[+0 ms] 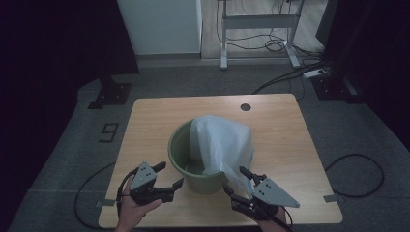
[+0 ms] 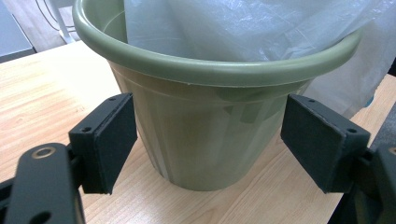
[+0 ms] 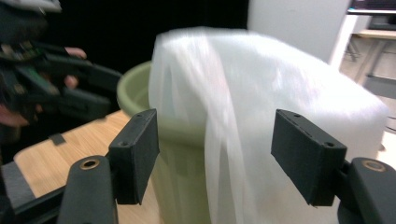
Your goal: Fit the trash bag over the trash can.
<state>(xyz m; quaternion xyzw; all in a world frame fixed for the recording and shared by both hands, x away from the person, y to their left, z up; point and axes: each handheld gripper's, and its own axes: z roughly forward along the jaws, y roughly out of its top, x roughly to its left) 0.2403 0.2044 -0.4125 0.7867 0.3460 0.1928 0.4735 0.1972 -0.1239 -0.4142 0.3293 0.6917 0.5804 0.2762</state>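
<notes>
A green plastic bucket (image 1: 180,151) stands on the wooden table (image 1: 150,121) near its front. A translucent white plastic bag (image 1: 220,140) sits in it and drapes over the rim toward the right front. My left gripper (image 1: 170,175) is open just left of the bucket's base; in its own view the bucket (image 2: 205,135) stands past the wide jaws of the left gripper (image 2: 215,130). My right gripper (image 1: 234,178) is open at the bag's hanging edge. In the right gripper view the bag (image 3: 252,102) hangs between the pads of the right gripper (image 3: 215,154), untouched by them.
A round cable hole (image 1: 245,107) sits at the table's far edge. Cables (image 1: 358,174) lie on the grey floor to the right and left. A white desk frame (image 1: 258,21) and a white cabinet (image 1: 159,26) stand behind the table.
</notes>
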